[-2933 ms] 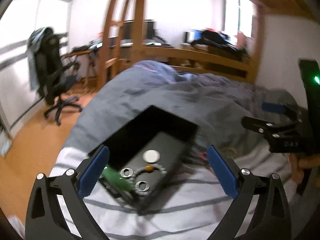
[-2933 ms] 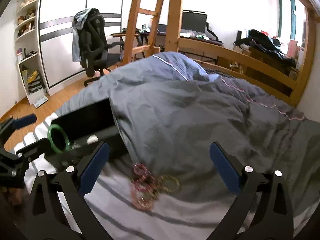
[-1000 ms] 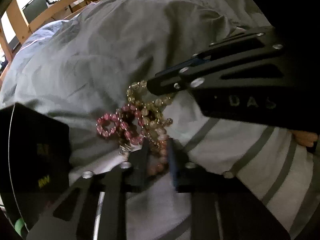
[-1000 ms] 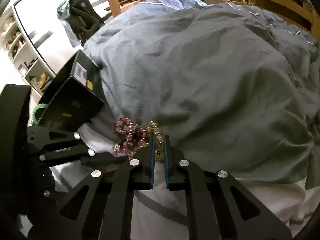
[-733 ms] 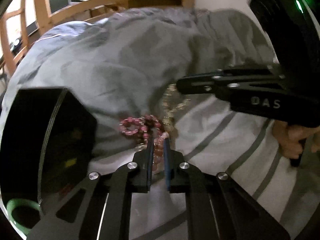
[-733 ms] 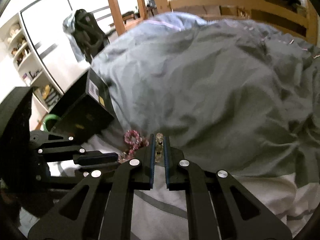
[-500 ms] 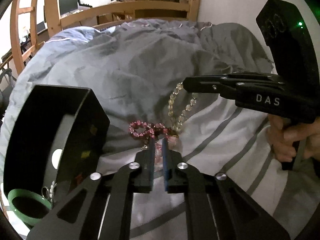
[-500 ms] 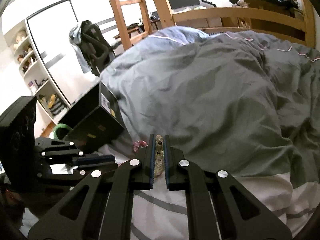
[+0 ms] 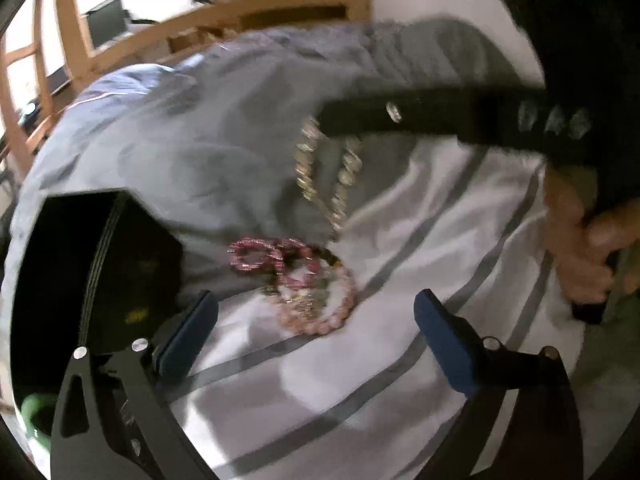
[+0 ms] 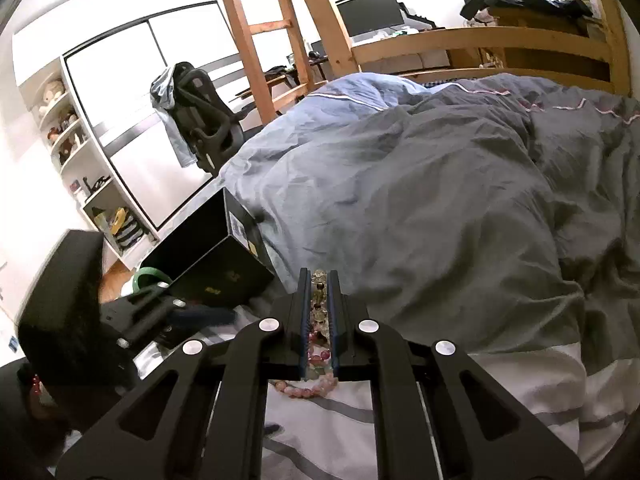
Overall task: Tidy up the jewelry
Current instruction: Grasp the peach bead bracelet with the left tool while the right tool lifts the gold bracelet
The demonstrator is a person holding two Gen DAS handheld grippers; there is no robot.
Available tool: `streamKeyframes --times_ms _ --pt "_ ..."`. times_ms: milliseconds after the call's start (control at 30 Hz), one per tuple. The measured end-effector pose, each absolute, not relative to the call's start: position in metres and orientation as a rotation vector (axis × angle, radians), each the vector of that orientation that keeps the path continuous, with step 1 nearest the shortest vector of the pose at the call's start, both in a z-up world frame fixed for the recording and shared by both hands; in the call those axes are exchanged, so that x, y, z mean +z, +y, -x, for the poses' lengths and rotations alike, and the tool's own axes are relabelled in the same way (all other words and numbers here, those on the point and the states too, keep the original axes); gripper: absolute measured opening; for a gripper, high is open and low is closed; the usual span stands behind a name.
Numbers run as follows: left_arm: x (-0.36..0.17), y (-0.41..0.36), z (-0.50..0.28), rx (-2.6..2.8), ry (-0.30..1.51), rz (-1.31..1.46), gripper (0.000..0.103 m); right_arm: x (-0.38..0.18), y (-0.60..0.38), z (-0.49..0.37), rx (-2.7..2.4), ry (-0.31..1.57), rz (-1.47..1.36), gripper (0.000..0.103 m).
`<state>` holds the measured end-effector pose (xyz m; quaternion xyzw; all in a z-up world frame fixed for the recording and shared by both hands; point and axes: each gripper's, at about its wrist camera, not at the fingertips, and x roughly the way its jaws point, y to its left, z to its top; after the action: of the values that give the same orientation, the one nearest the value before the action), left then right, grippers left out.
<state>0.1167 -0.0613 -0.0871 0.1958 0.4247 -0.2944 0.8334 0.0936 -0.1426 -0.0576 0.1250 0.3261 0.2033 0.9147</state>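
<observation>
Pale yellow bead bracelet (image 9: 326, 172): hangs as a loop from the right gripper (image 10: 320, 280), clear of the bedding; its lowest beads are near the pile below, contact too blurred to call. Right jaws pressed together on the strand, beads showing between the pads in the right wrist view.

Pink bead bracelets (image 9: 304, 284): left in a tangle on the striped sheet (image 9: 400, 360), just beside the edge of the grey duvet (image 9: 200, 140).

Left gripper (image 9: 316, 332): a second ago it pinched the pink beads; its jaws have just been opening and now stand spread wide, nothing between the pads, the pile lying just ahead of them. Half a second ago the yellow loop sat lower, against the tangle; it now hangs higher.

Reading: the left held the pile down while the right drew one bracelet free. Separation looks done.

Black box (image 10: 208, 264): open, on the left, green bangle (image 10: 150, 276) at its near edge. Likely destination for the yellow strand.
</observation>
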Motion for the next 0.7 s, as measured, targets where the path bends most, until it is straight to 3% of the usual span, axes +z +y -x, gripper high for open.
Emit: streamKeyframes --times_ms 33,167,267,700 --pt "-0.093 -0.065 -0.119 -0.616 0.924 -0.441 0.094 -0.058 -0.144 -0.093 0.416 0.671 -0.261 0.009" --pt "-0.114 -0.073 -0.139 -0.606 1.053 -0.451 0.031 -0.058 -0.145 -0.093 0.411 0.673 -0.259 0.009" --pt "-0.106 -0.063 -0.139 -0.61 1.033 -0.392 0.009 -0.058 -0.145 -0.092 0.414 0.673 -0.258 0.009" --pt "-0.055 -0.023 -0.111 -0.567 0.82 -0.227 0.007 -0.05 -0.151 -0.083 0.436 0.629 -0.316 0.009"
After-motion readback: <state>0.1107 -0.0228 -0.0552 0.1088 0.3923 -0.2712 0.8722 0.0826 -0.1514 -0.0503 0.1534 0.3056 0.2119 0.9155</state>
